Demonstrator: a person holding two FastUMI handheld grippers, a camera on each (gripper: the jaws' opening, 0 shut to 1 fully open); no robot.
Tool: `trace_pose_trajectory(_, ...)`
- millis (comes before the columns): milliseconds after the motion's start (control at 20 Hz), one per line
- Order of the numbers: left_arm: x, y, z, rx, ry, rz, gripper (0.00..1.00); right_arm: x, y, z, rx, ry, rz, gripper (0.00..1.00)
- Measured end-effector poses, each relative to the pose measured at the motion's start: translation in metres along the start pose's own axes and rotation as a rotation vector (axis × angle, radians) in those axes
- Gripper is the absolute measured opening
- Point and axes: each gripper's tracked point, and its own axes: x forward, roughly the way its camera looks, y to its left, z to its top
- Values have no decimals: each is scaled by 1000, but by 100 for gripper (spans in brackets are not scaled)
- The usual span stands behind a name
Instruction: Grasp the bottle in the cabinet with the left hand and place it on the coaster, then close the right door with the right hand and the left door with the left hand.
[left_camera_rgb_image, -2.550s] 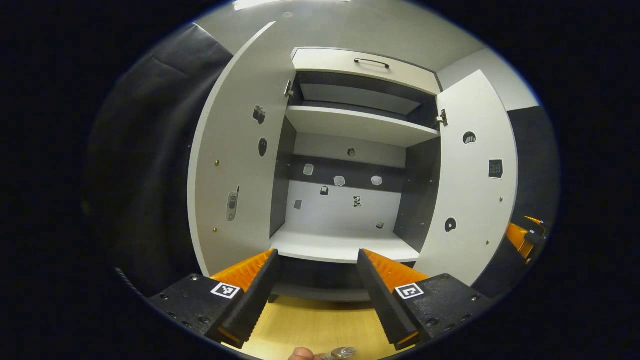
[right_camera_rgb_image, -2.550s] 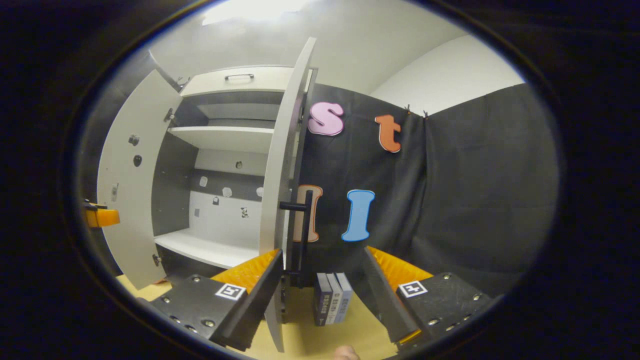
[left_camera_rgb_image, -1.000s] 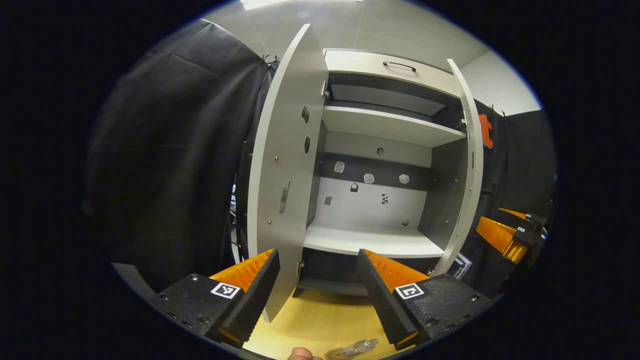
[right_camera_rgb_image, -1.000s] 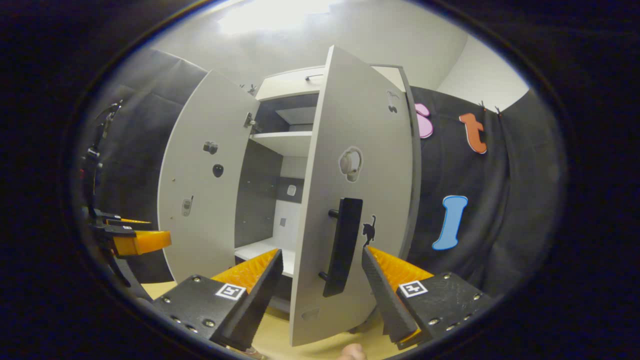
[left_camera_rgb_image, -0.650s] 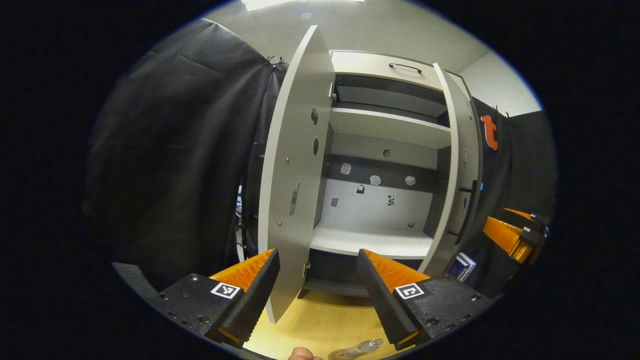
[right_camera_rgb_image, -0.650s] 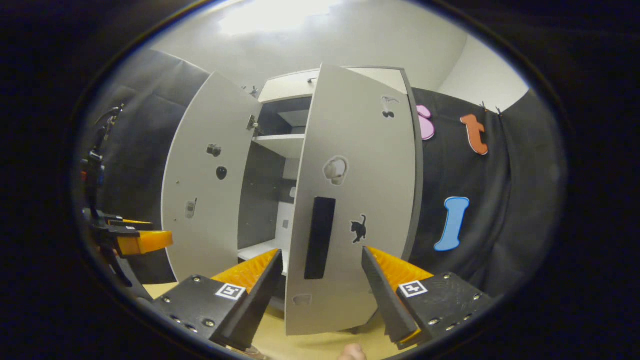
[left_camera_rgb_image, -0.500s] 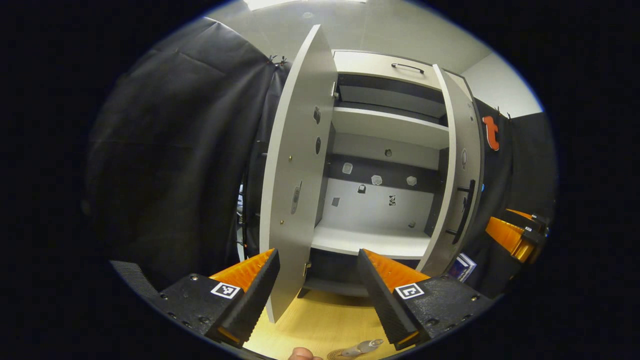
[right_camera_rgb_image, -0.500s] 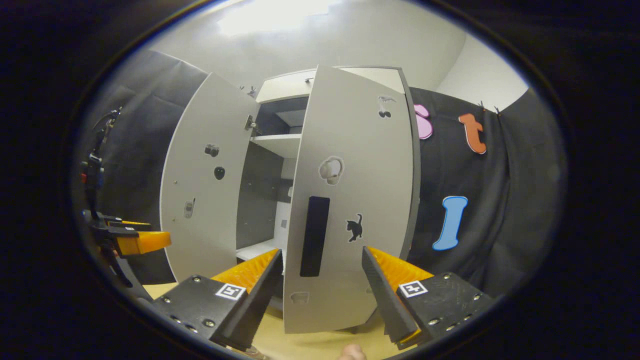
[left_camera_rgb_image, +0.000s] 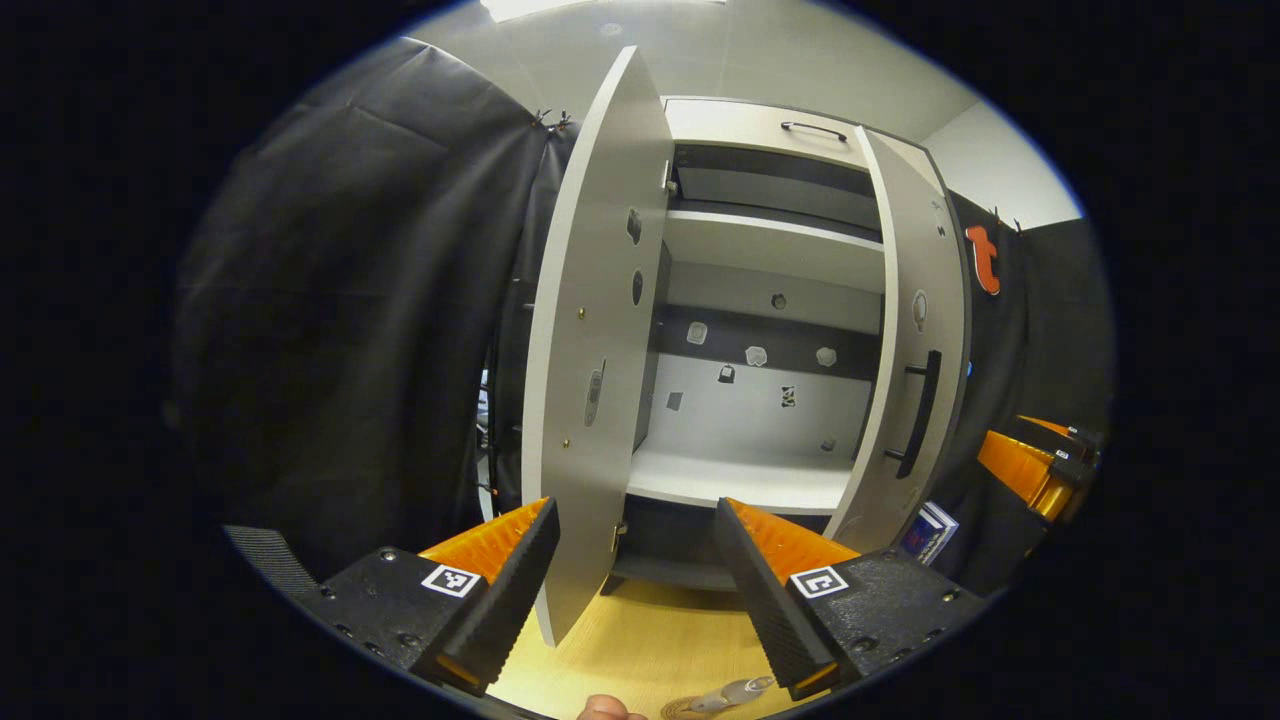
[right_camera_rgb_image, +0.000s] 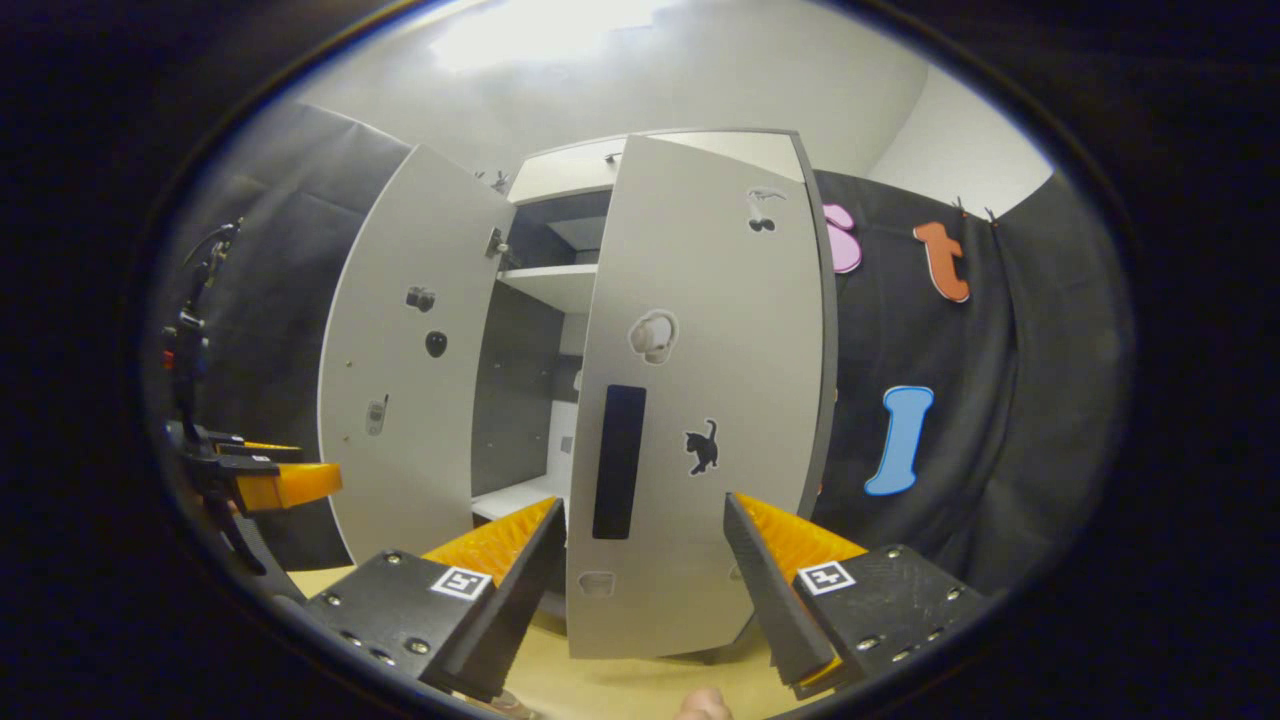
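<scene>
A clear bottle (left_camera_rgb_image: 730, 691) lies on a round coaster (left_camera_rgb_image: 685, 708) at the near edge of the wooden table (left_camera_rgb_image: 640, 650), just beside a fingertip (left_camera_rgb_image: 600, 708). Beyond it stands the cabinet (left_camera_rgb_image: 760, 300). Its right door (right_camera_rgb_image: 700, 400), with a black handle (right_camera_rgb_image: 619, 462), is swung partway shut. The left door (left_camera_rgb_image: 590, 350) stands wide open. The left gripper (left_camera_rgb_image: 635, 520) has its fingers spread wide, holding nothing. The right gripper (right_camera_rgb_image: 645, 520) is likewise spread wide and empty, just in front of the right door.
</scene>
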Motion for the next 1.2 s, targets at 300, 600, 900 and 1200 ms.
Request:
trace_pose_trajectory(300, 2, 1, -3, 3, 8, 6, 93, 1, -2, -1, 3, 5, -4, 95)
trace_pose_trajectory(600, 4, 7, -5, -3, 12, 22, 93, 1, -3, -4, 3, 8, -8, 95)
trace_pose_trajectory(900, 2, 48, 17, -18, -58, 147, 97, 0, -7, -10, -3, 20, -22, 95)
trace_pose_trajectory(1200, 10, 112, 31, -20, -111, 316, 96, -4, -21, -11, 10, 21, -70, 95)
